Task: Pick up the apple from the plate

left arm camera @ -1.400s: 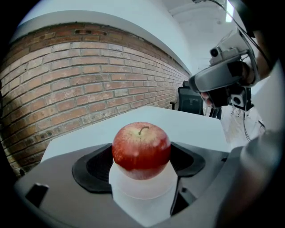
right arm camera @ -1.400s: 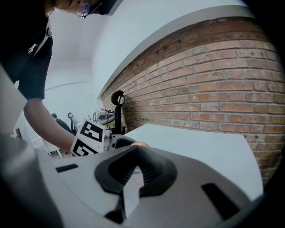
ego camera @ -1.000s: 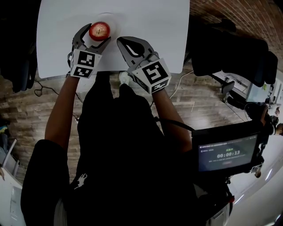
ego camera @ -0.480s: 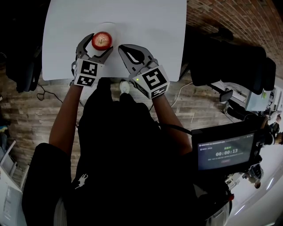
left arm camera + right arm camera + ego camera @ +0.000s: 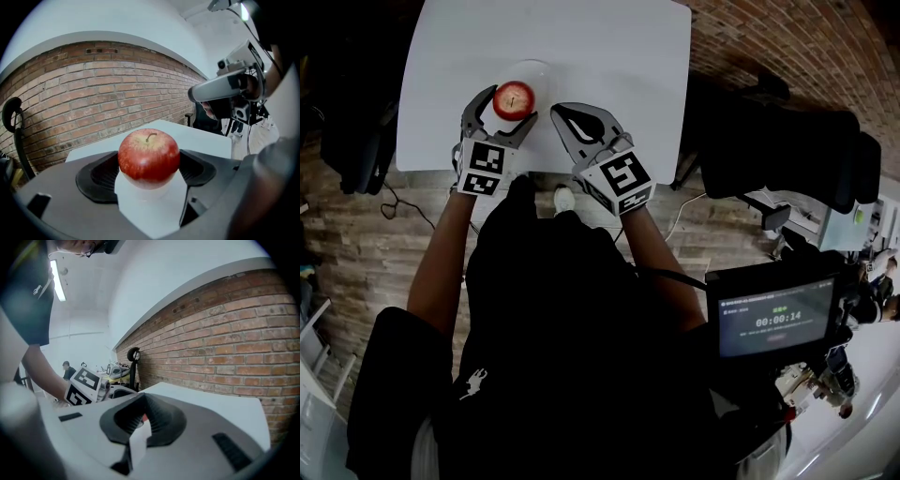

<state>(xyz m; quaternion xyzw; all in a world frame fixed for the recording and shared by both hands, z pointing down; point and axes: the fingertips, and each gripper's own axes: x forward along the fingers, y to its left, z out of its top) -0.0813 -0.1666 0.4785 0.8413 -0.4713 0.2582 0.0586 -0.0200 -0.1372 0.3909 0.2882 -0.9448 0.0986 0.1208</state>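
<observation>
A white, smooth rectangular bench stands on a floor of wood-look planks, with a red brick wall behind it under a plain white upper wall. A black chair stands off the bench's right side, and a small dark screen glows by the person's right.

A round white plate lies on the near left part of the bench. The apple, glossy red with paler flecks and a short curved stem pointing up, sits over the plate's near edge. The left gripper has its grey jaws spread to the apple's width, and the ribbed black pads press on it from both sides. Whether the apple has cleared the plate cannot be told.

The right gripper hovers just beside it over bare bench, its jaws drawn together at the tips with nothing between them.
</observation>
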